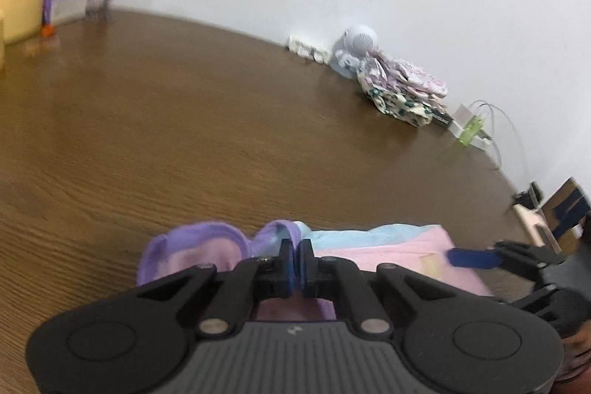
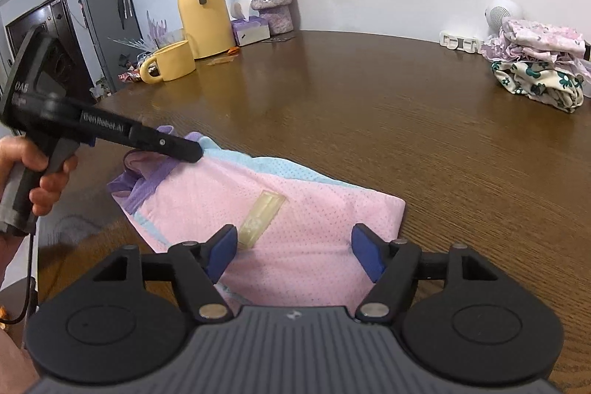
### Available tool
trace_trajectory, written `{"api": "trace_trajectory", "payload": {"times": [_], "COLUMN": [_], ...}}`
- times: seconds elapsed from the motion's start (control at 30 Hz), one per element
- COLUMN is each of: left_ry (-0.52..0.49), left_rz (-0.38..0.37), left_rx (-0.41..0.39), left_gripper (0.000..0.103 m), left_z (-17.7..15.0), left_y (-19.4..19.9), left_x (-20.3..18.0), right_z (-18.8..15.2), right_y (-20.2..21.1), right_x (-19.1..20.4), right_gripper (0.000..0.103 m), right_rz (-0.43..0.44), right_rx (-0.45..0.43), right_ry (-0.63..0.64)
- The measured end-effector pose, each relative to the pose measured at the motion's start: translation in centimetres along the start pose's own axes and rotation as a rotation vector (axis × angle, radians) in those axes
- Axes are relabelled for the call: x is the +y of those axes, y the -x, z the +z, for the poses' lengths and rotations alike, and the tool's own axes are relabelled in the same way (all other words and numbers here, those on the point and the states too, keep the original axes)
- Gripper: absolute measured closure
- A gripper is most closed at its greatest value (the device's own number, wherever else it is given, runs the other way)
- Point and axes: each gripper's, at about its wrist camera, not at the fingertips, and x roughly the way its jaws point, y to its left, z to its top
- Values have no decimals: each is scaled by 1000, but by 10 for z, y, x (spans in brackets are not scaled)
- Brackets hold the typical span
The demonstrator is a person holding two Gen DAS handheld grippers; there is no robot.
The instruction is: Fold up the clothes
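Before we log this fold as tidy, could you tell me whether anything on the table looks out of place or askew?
The pink garment lies partly folded, its purple-trimmed end bunched up at the left gripper. A yellowish strip lies loose on the pink fabric. A heap of floral clothes sits rumpled near the wall.

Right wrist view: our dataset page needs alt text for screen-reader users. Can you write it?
An open right gripper hovers over a pink garment on a brown wooden table, while the hand-held left gripper meets its purple collar. Behind stand a yellow jug, a yellow mug and folded clothes.
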Motion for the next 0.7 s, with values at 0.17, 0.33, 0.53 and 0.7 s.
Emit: {"api": "trace_trajectory", "payload": {"times": [0.17,0.33,0.53,0.7], "left_ry": [-65,-241,-314,-275], "left_rz": [-6,-23,55,49], "left_rx": [-96,-108,-28,-35], "left_gripper": [88,92,96,94], "left_z": [-4,-14,-37,-40], "left_y": [26,36,11,11], "left_x": [-12,-49,-62,-51], "right_z": [11,18,10,3], "right_y": [24,30,3,-4], "right_x": [-3,-8,10,10], "right_gripper": [30,90,94,90], "right_rz": [-7,-27,-65,-79], "right_rx": [-77,-85,-26,0], "right_ry": [-11,-18,87,85]}}
